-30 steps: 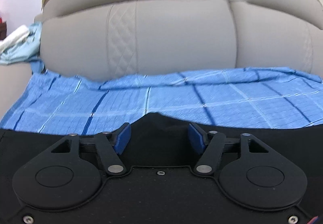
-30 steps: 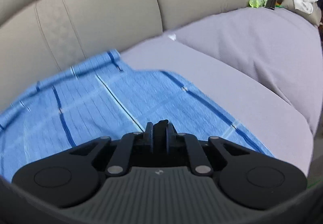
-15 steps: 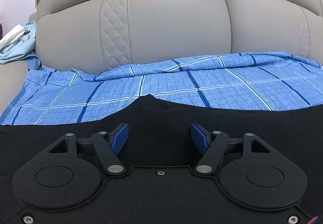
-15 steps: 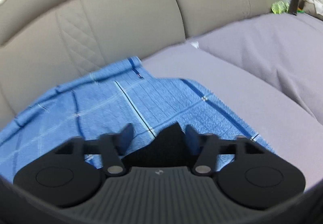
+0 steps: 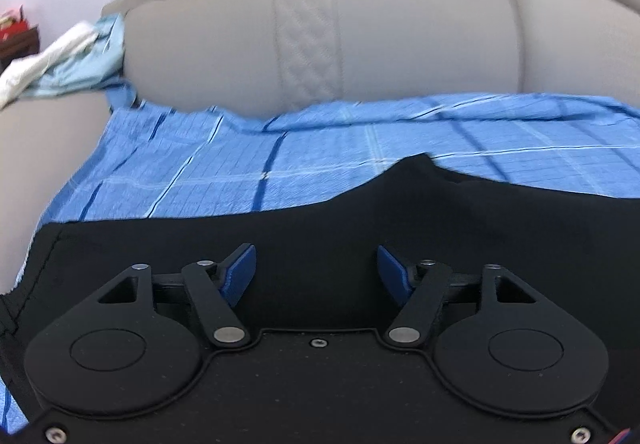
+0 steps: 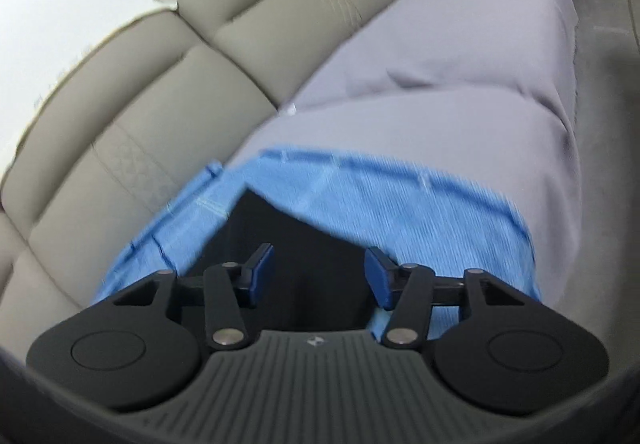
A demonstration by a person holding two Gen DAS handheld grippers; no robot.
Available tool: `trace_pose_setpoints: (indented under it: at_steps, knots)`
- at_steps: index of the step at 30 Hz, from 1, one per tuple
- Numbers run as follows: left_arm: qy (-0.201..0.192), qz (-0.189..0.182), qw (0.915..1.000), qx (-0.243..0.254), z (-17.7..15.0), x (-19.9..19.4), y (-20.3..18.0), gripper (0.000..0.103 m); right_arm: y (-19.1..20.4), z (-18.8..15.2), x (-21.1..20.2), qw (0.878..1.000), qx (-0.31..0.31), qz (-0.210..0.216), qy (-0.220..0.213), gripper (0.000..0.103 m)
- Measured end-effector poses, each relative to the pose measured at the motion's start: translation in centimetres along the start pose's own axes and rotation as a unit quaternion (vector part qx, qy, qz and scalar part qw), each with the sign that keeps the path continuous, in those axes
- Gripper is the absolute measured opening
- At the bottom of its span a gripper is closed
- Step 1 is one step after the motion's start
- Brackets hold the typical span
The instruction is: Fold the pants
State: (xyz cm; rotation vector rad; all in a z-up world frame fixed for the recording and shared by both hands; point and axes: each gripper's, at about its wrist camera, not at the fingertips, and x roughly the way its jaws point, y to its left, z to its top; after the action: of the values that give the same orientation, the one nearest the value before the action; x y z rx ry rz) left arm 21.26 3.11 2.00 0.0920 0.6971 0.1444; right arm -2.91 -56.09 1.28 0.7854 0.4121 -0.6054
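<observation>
Black pants [image 5: 320, 228], one pair, on one blue cloth [image 5: 240, 171]; both grippers' jaws apart, empty, right's just narrowing.

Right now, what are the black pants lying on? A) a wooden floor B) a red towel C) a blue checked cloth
C: the black pants lie spread on a blue checked cloth that covers the sofa seat.
</observation>
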Motion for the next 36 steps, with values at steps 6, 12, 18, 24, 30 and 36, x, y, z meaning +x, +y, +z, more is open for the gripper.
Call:
trace_pose_setpoints:
  at_steps: [6,12,18,24,30,36]
  knots:
    - [0.015,0.02,0.9988,-0.043,1.5,2.7,1.1,0.07,0.2,-1.9,1.4,0.999,-0.033,-0.028,0.024,0.062]
    - [0.027,0.021,0.9974,-0.064,2.2,4.6,2.2,0.072,1.3,-1.9,3.3,0.995,-0.092,-0.035,0.015,0.064]
    - [0.025,0.036,0.9956,-0.083,2.6,3.2,2.9,0.059,2.3,-1.4,4.9,0.99,-0.137,-0.01,0.029,0.056]
    - [-0.025,0.006,0.9995,-0.019,0.6,-2.5,3.0,0.067,2.5,-1.5,5.8,0.988,-0.156,-0.017,0.001,0.066]
    - [-0.004,0.017,0.9998,-0.004,-2.5,-4.2,5.4,0.068,4.4,-1.2,6.1,0.99,-0.137,-0.035,0.011,0.009]
    - [0.015,0.055,0.9966,-0.06,-5.1,-4.4,10.7,0.068,15.6,-3.0,4.7,0.969,-0.247,-0.014,-0.003,0.008]
